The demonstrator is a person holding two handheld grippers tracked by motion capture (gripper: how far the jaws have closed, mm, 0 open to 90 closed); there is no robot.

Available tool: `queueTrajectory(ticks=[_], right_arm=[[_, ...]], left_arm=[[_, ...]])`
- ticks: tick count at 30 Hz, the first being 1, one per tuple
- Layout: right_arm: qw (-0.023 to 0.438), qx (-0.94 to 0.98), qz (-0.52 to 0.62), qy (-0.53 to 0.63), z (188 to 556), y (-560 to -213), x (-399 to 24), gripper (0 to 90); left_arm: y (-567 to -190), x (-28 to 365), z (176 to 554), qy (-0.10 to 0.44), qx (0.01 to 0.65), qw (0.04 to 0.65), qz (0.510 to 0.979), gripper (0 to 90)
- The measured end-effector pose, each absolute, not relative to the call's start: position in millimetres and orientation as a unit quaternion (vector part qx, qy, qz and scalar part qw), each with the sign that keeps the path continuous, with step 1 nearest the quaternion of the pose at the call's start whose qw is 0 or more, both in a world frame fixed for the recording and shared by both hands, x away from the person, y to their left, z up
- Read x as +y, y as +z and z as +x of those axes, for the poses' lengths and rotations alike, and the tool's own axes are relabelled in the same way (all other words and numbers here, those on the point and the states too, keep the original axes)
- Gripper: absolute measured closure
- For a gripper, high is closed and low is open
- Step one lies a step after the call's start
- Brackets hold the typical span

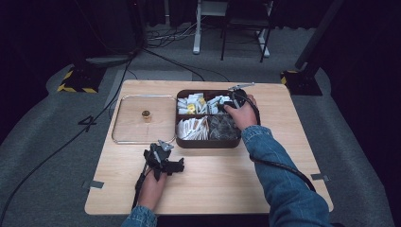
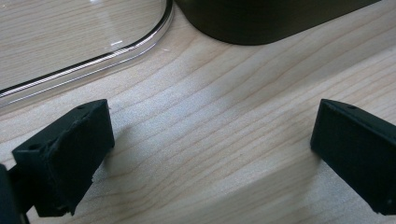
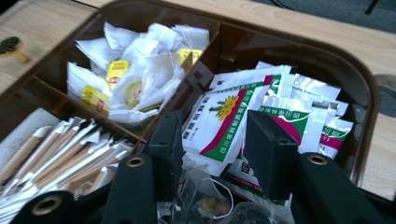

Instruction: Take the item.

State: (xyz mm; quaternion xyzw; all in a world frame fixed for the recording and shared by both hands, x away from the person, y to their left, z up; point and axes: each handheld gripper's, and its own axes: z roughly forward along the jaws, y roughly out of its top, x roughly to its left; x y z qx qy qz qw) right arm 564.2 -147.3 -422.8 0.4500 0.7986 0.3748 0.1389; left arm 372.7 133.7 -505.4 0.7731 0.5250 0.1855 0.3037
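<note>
Sachets (image 3: 224,122), white with green-and-magenta bands and a yellow flower, lie heaped in the far right compartment of the brown box (image 1: 208,142); the right gripper (image 3: 212,140) straddles one, jaws half open, not pressing

Large dark figure "4" marked on the grey floor (image 1: 88,123) left of the surface, Chinese characters printed on white-and-green sachets (image 3: 219,123) in the brown box, too small to read, yellow tea-bag tags (image 3: 116,71) illegible

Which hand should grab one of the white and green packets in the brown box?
Right. The right gripper hangs open above the white and green packets in the brown box; the left gripper rests on the wooden table.
</note>
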Motion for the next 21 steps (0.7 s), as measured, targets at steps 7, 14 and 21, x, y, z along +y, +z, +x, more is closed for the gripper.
queueTrajectory(ticks=[7,14,21], right_arm=[[0.148,0.801,0.463,0.350,571,-432,-145,57.9],[0.142,0.800,0.459,0.359,571,-433,-136,58.9],[0.143,0.796,0.455,0.372,573,-427,-126,63.4]], left_arm=[[-505,134,373,0.187,0.524,0.303,0.774,0.0],[-505,134,373,0.187,0.524,0.303,0.774,0.0],[-505,134,373,0.188,0.523,0.302,0.774,0.0]])
